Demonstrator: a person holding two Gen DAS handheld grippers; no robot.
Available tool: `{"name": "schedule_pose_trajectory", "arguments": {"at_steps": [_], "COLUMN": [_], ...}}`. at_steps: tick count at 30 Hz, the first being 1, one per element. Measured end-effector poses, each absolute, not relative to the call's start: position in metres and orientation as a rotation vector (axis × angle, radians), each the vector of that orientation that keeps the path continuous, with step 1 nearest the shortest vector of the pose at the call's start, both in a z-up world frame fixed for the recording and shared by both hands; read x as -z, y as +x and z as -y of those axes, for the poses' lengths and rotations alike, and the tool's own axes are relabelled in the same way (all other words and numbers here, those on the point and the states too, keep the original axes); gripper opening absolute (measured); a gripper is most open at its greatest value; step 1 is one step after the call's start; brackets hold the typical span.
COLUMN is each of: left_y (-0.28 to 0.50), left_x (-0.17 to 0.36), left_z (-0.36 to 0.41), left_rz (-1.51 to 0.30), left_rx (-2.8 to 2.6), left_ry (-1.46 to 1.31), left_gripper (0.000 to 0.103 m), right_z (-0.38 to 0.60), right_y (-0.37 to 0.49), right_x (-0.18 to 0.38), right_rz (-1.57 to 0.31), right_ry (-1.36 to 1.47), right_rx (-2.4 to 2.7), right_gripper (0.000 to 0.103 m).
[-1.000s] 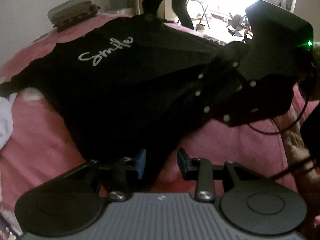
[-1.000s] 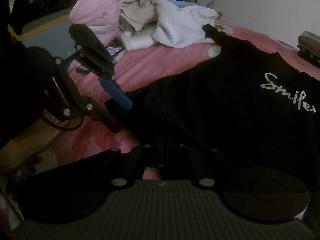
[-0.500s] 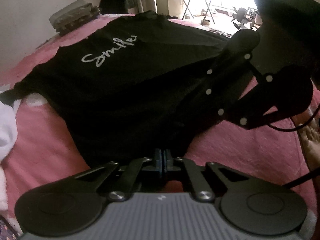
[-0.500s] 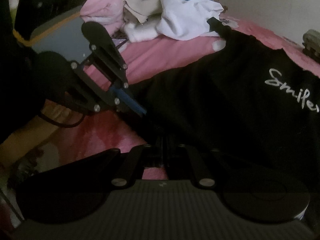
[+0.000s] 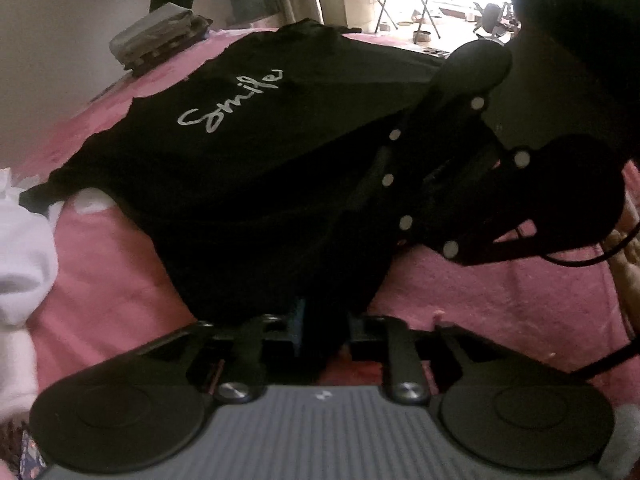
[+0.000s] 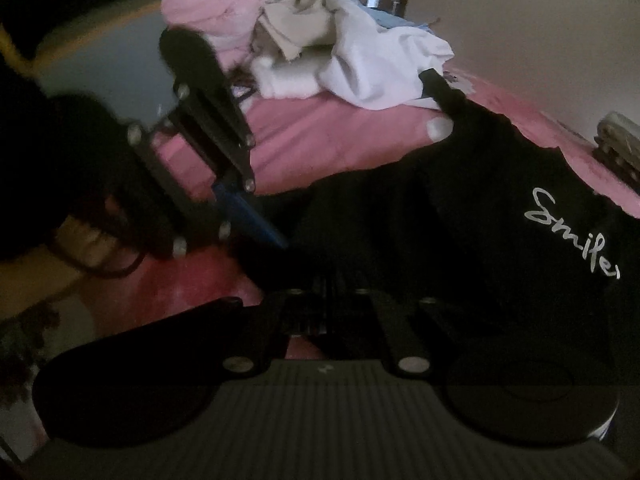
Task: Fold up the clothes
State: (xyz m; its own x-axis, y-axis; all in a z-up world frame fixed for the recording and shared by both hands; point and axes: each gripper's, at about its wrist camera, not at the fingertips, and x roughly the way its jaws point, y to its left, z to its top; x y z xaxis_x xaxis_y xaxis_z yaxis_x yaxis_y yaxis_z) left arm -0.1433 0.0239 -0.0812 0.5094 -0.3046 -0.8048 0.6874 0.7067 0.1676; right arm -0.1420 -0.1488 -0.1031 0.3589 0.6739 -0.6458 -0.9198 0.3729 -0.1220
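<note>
We see a pink bed point(image 5: 500, 312) against a pale wall, with a black shirt point(image 5: 256, 160) spread across it, its near hem reaching both tools. Our left hand-held gripper point(image 5: 322, 326) has its fingers apart with the hem between them, while our right hand-held gripper point(image 6: 326, 280) is pinched together on the hem. Loose laundry point(image 6: 360, 60) is piled beyond; dim light hides the fingertips.

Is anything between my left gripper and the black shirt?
Nothing visible. The black shirt has its hem right between the open jaws of the left gripper. The right gripper is clamped on the hem alongside, and the white clothes lie beyond the sleeve.
</note>
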Motion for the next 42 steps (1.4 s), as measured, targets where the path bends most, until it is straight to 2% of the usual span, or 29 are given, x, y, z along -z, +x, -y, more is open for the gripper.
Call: {"name": "schedule_pose_trajectory", "arguments": {"at_steps": [5,8,15,18,32,42], "left_y": [-0.144,-0.143,-0.149,-0.154,-0.167,-0.180], "left_x": [0.083,0.082,0.084,0.082,0.085,0.080], "left_z": [-0.029,-0.037,-0.054,-0.059,-0.064,-0.057], "left_rz": [-0.822,-0.815,-0.854,-0.853,-0.872,-0.789], "left_rx": [0.566,0.490,0.360,0.329,0.277,0.277], "left_ry": [0.509,0.498,0.521,0.519,0.521,0.642], "left_gripper": [0.027,0.016,0.016,0.006,0.003,0.003], "right_z": [0.150,0.151,0.147,0.146,0.137,0.135], "right_y": [-0.143,-0.143,-0.152,-0.155,-0.171,-0.175], "right_x": [0.095,0.090,0.092,0.094,0.111,0.107], "right_rz": [-0.551,-0.551,-0.540,-0.537,-0.513,-0.462], "right_ry": [-0.470,-0.440,-0.454,-0.468,-0.586,-0.610], "right_rx": [-1.083,-1.080,-1.093,-1.095,-1.062,-1.042], "right_gripper": [0.000,0.001,0.000,0.001,0.001,0.001]}}
